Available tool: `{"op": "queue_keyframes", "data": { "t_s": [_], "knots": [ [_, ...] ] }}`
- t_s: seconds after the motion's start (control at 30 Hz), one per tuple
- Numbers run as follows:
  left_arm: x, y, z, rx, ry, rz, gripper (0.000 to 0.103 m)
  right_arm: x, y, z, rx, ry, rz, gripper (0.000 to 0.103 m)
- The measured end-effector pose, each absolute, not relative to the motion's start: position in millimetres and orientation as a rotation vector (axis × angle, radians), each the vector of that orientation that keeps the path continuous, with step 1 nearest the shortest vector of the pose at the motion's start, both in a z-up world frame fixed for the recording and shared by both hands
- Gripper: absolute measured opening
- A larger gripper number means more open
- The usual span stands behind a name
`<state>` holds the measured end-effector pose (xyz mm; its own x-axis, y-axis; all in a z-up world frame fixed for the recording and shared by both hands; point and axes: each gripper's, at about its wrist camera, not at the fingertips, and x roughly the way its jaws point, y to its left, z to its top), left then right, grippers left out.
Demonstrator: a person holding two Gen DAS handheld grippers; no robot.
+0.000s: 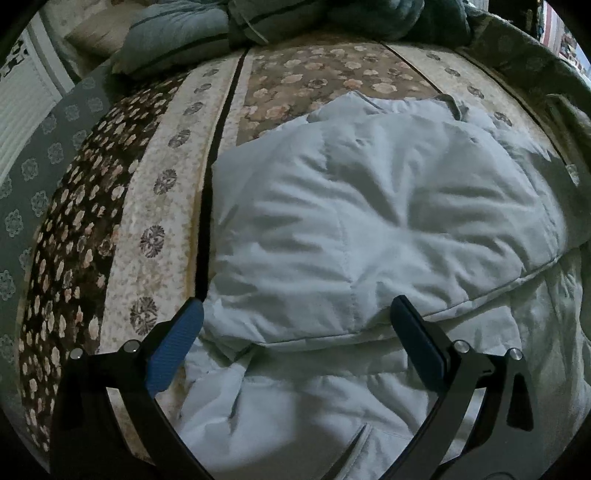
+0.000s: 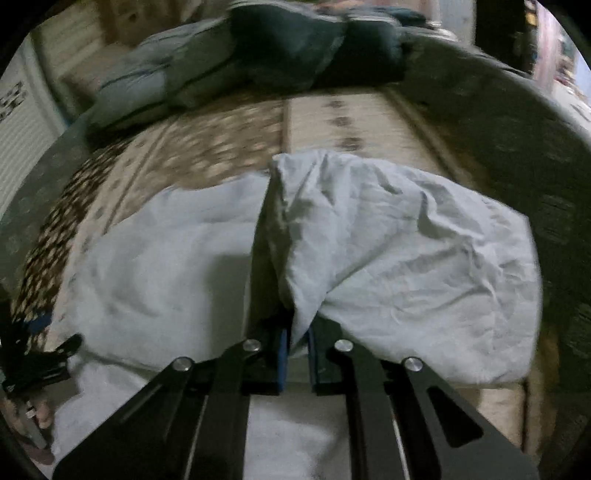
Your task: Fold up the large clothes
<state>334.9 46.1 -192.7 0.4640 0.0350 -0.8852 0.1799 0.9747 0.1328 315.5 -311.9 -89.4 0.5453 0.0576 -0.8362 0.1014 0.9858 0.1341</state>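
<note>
Mid-fold step: the right gripper (image 2: 297, 347) is clamped on a pinch of the pale grey-white padded garment (image 1: 369, 229), a large, puffy, quilted-looking cloth piece, and a flap of it rises in a bunched ridge from between the blue pads (image 2: 283, 354) and drapes off to the right. The garment lies spread on the floral patterned bedcover (image 1: 155, 206), a flat woven-looking surface with beige, brown and grey-green stripes of rosettes; 1 part of the garment is already laid over itself, showing a piped edge across the lower half of the left wrist view. The left gripper (image 1: 295, 314) hangs above that folded edge with jaws spread wide and nothing between its ribbed blue pads (image 1: 173, 354); whether they touch the cloth is unclear. Judgement: the next move calls for carrying the pinched flap over toward the middle, laying it flat and then letting go, with the left gripper likely pinning or smoothing the lower layer. The fabric looks soft, creased and thick, so it will probably slump and spring back rather than hold a sharp crease. Blue-grey pillows and rumpled bedding (image 1: 177, 33) sit at the far end, well apart from the garment. The right wrist view is motion-blurred.
</note>
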Motion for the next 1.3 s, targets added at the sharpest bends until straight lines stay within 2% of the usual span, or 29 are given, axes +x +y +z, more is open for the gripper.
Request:
{"op": "queue_keyframes", "data": {
  "t_s": [0.2, 0.3, 0.4, 0.47, 0.5, 0.63, 0.9, 1.13, 1.2, 1.23, 1.3],
  "knots": [
    [338, 57, -192, 0.188, 1.088, -0.074, 0.100, 338, -229, -98, 0.079, 1.014, 0.104, 0.008],
    [339, 60, -194, 0.188, 1.092, -0.068, 0.100, 343, -219, -105, 0.043, 1.031, 0.086, 0.009],
    [340, 62, -194, 0.180, 1.094, -0.066, 0.100, 342, -222, -101, 0.029, 1.036, 0.080, 0.017],
    [341, 61, -194, 0.175, 1.098, -0.062, 0.100, 335, -228, -93, 0.013, 1.022, 0.078, 0.047],
    [341, 60, -194, 0.173, 1.102, -0.061, 0.100, 329, -232, -86, 0.006, 1.008, 0.077, 0.051],
    [340, 42, -183, 0.161, 1.124, -0.083, 0.100, 303, -276, -67, 0.007, 0.980, 0.029, 0.057],
    [336, -41, -147, 0.211, 1.132, -0.211, 0.100, 255, -413, -61, 0.086, 0.989, -0.181, 0.057],
    [359, -126, -127, 0.198, 1.164, -0.313, 0.100, 249, -485, -53, 0.127, 0.990, -0.250, 0.059],
    [370, -147, -135, 0.204, 1.200, -0.330, 0.100, 252, -498, -56, 0.142, 0.998, -0.249, 0.065],
    [375, -157, -143, 0.215, 1.226, -0.322, 0.100, 253, -504, -59, 0.157, 1.001, -0.231, 0.072],
    [382, -166, -155, 0.242, 1.254, -0.298, 0.093, 255, -507, -68, 0.186, 1.017, -0.197, 0.073]
  ]
}}
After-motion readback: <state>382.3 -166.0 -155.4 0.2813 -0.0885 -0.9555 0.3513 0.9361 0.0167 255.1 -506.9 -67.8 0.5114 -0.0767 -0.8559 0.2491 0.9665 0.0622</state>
